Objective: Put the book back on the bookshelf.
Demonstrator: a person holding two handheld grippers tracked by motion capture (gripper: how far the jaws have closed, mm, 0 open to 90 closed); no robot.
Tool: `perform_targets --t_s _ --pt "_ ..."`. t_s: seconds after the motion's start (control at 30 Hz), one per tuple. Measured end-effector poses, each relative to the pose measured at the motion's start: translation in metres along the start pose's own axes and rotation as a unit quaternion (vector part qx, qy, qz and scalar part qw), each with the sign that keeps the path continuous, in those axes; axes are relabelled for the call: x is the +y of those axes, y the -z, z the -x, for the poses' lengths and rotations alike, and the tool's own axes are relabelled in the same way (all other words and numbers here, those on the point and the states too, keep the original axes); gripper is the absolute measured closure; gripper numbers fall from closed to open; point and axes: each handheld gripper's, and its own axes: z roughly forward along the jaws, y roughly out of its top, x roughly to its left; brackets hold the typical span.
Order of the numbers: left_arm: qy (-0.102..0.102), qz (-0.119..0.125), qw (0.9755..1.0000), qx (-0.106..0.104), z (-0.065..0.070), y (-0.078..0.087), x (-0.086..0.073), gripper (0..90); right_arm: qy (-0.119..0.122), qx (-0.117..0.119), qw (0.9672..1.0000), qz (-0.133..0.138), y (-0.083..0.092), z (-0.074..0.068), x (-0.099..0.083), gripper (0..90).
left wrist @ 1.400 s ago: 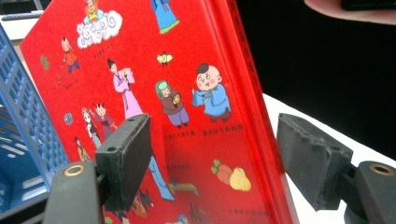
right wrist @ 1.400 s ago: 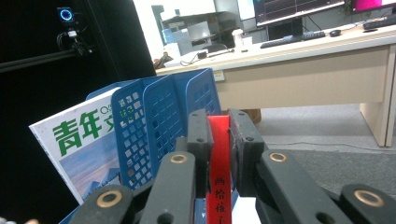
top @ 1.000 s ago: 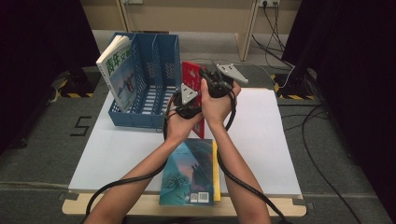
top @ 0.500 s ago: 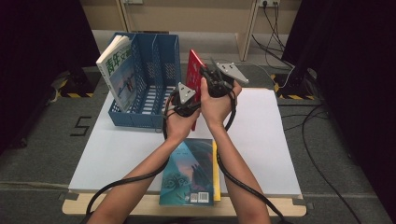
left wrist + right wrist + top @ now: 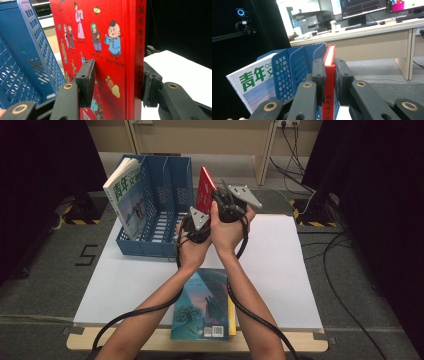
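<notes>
High view counts three books and one blue file rack (image 5: 159, 220) with three slots. Taking the rack as landmark: a white magazine (image 5: 126, 195) with green characters leans in its leftmost slot; the red book (image 5: 205, 192) stands upright just beside the rack's right end, lifted off the white table (image 5: 280, 270); a teal-covered book (image 5: 202, 305) lies flat well in front of the rack, at the table's near edge, with a yellow edge showing under its right side. Two hands hold two grippers, both at the red book: the left gripper (image 5: 196, 222) low on it, the right gripper (image 5: 227, 202) higher up.

Left gripper view gives what the high view does not: the red cover's cartoon figures, and the left gripper (image 5: 115, 82) straddling the book, one jaw pad on the cover, the other at the spine side. Its jaws have just been closing around the book, and the pads look to be touching it. The rack's mesh wall (image 5: 30, 62) is close on the cover side.

Right gripper view shows the right gripper (image 5: 329, 75) clamped narrowly on the red book's spine (image 5: 329, 82), pages edge-on above, and desks with monitors beyond the rack (image 5: 297, 65).
</notes>
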Motion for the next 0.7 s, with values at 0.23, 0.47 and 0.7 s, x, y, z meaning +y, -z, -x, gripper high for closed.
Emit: perform_targets --t_s 0.23,0.47,0.7 --pt "0.004 -0.002 0.9999 0.011 -0.0023 -0.004 -0.0014 58.1 -0.001 -0.001 1.0 -0.004 -0.0005 -0.0015 -0.0018 80.5" --pt "0.003 0.004 0.9995 0.03 -0.0027 -0.0025 0.0006 66.1 -0.003 0.003 1.0 -0.004 0.0014 -0.0057 0.0013 79.7" --pt "0.004 0.001 0.9993 0.038 -0.0059 -0.0034 0.0025 65.4 -0.004 0.008 1.0 -0.005 0.0021 -0.0074 0.0024 80.0"
